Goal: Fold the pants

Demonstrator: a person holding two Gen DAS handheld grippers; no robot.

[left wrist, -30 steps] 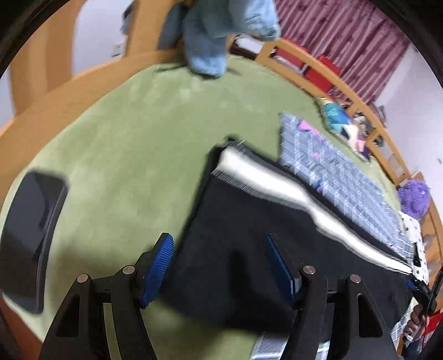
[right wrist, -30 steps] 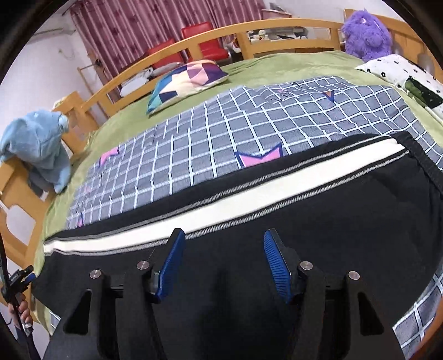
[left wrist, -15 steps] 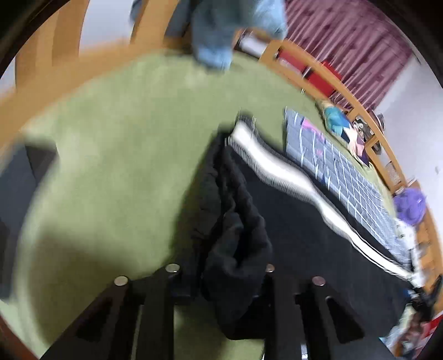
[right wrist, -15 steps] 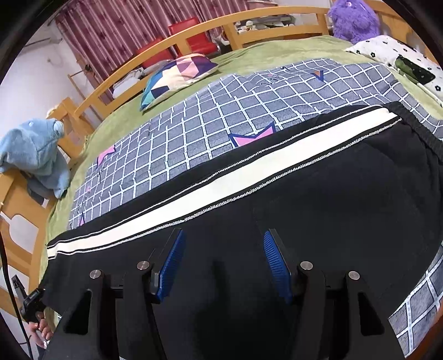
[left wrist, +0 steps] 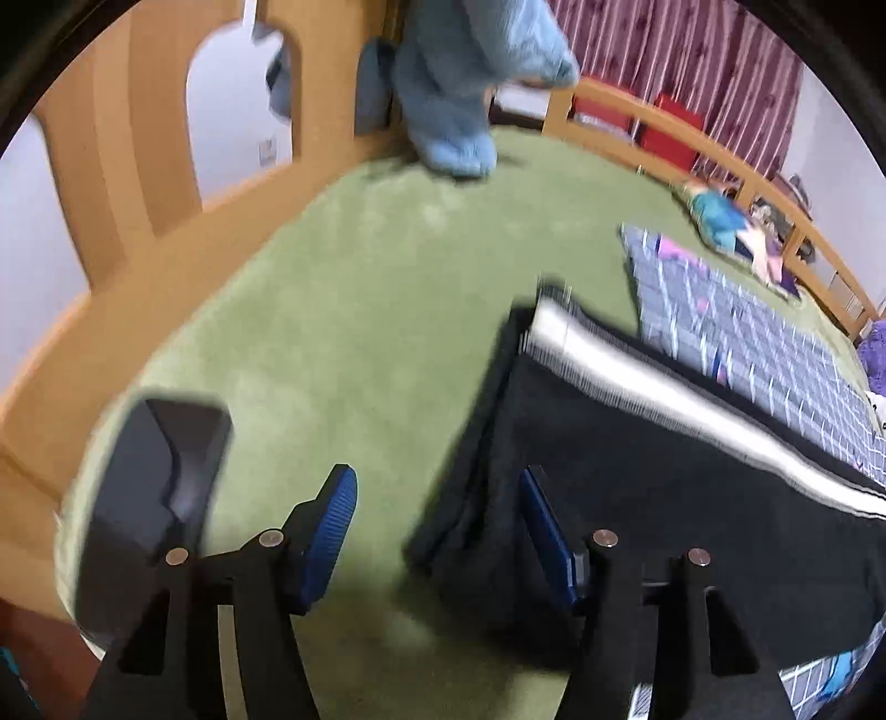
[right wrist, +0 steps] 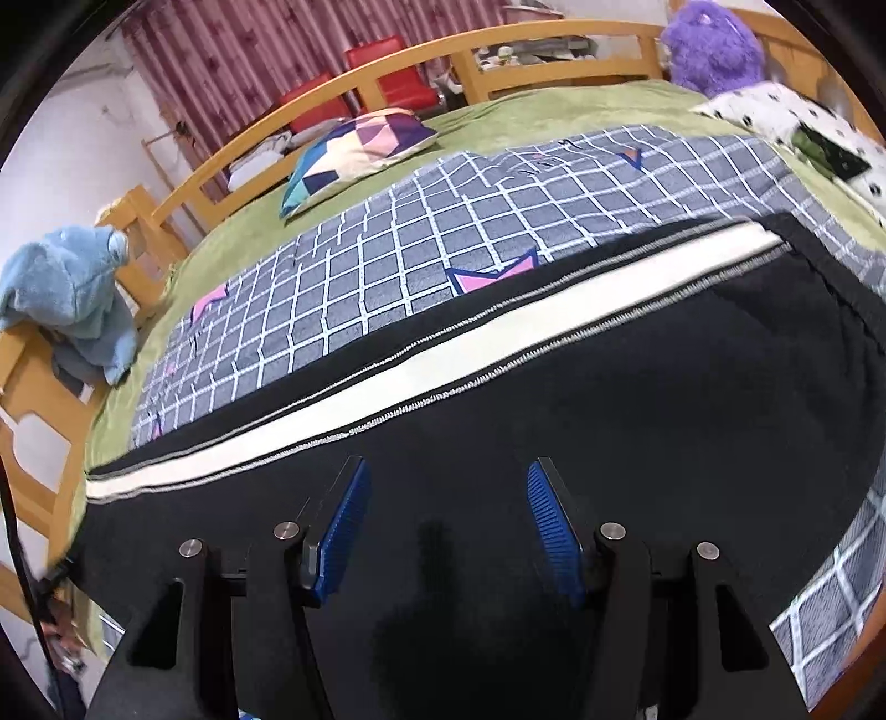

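Black pants (left wrist: pixel 664 471) with a white side stripe (left wrist: pixel 637 376) lie stretched across the bed. My left gripper (left wrist: pixel 436 482) hovers at the leg end. Its jaws are opening, and the rumpled black hem lies between them, against the right pad (left wrist: pixel 545 531) and not pinched. In the right wrist view the pants (right wrist: pixel 609 415) fill the foreground, with the stripe (right wrist: pixel 443 354) running across. My right gripper (right wrist: pixel 446 468) stands open just above the black cloth, with nothing gripped.
A green bedspread (left wrist: pixel 360 277) covers the bed, with a grey checked blanket (right wrist: pixel 443 232) under the pants. A dark flat object (left wrist: pixel 160 482) lies left of my left gripper. A blue garment (left wrist: pixel 459 83) hangs on the wooden rail (left wrist: pixel 138 183). A patterned pillow (right wrist: pixel 360 149) and purple plush (right wrist: pixel 709 44) lie farther back.
Half a second ago my left gripper was shut on bunched black cloth at the leg end; now it has opened and the cloth has dropped back. The right gripper has stayed put.
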